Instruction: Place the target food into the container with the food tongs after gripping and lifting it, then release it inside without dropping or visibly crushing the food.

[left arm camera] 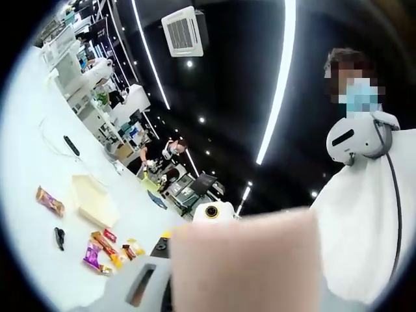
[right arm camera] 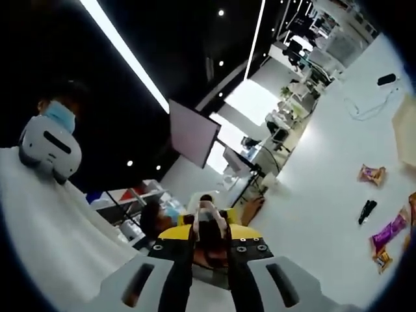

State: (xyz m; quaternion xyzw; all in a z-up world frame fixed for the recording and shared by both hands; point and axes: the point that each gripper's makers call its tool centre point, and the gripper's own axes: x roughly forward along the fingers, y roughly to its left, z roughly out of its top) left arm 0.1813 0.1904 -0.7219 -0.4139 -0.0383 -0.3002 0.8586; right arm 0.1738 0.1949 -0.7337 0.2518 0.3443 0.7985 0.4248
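Several snack packets (left arm camera: 104,246) lie on the white table (left arm camera: 26,169), near a cream open container (left arm camera: 94,201). In the right gripper view the same packets (right arm camera: 389,232) and the container (right arm camera: 407,138) sit at the far right. My left gripper's grey body (left arm camera: 140,286) rises at the bottom, and a blurred pinkish block (left arm camera: 250,260) close to the lens hides its jaws. My right gripper (right arm camera: 208,224) points up and away from the table. Its two black tong arms converge until the tips meet, with no food between them.
A small black object (left arm camera: 59,238) lies by the packets, also seen as a black object (right arm camera: 367,212) in the right gripper view. A person in a white coat (left arm camera: 364,221) stands close by. A yellow device (right arm camera: 208,235) sits just beyond the tong tips. Desks and monitors line the background.
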